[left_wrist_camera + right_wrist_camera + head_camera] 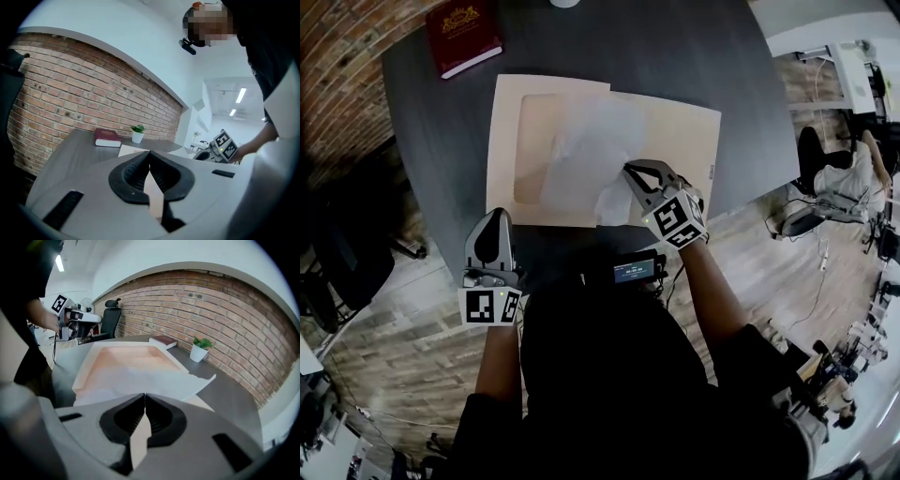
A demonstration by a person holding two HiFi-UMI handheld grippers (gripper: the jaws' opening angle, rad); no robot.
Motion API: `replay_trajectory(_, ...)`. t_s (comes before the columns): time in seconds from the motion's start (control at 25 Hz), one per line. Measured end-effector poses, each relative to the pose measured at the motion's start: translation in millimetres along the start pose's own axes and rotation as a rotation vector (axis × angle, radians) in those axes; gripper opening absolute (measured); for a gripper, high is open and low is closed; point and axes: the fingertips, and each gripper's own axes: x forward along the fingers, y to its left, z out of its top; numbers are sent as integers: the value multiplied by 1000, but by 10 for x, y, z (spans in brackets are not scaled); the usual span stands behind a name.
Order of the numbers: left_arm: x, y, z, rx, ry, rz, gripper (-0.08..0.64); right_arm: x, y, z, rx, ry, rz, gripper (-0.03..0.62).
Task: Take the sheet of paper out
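Observation:
A tan envelope (684, 131) lies open on the dark table (750, 75), and a thin white sheet of paper (591, 155) sticks out of it toward me. My right gripper (630, 171) is shut on the sheet's near edge, which rises crumpled to the jaws. In the right gripper view the sheet (140, 378) spreads just past the closed right gripper (145, 395), over the envelope (126, 357). My left gripper (498, 216) hovers at the envelope's near left corner. Its jaws are shut in the left gripper view (149, 153). No grip on the corner shows.
A dark red book (463, 36) lies at the table's far left, next to a small potted plant (200, 351). An office chair (111, 315) stands off the table's left side. The table's near edge runs just below the envelope.

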Motion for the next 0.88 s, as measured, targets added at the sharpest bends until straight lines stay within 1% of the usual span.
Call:
replay_trajectory(0.28, -134, -343, 224, 40, -51, -107, -3, -598, -66, -117, 24, 5, -136, 9)
replay_trajectory(0.44, -175, -513, 329, 59, -68, -144, -5, -917, -127, -154, 24, 1, -198, 9)
replay_trajectory(0.64, -258, -723, 416, 83, -87, -155, -4, -1317, -159, -97, -16, -49, -258, 9)
replay_trajectory(0.88, -549, -1070, 500, 114, -122, -121, -5, -1807, -80, 130, -95, -183, -300, 9)
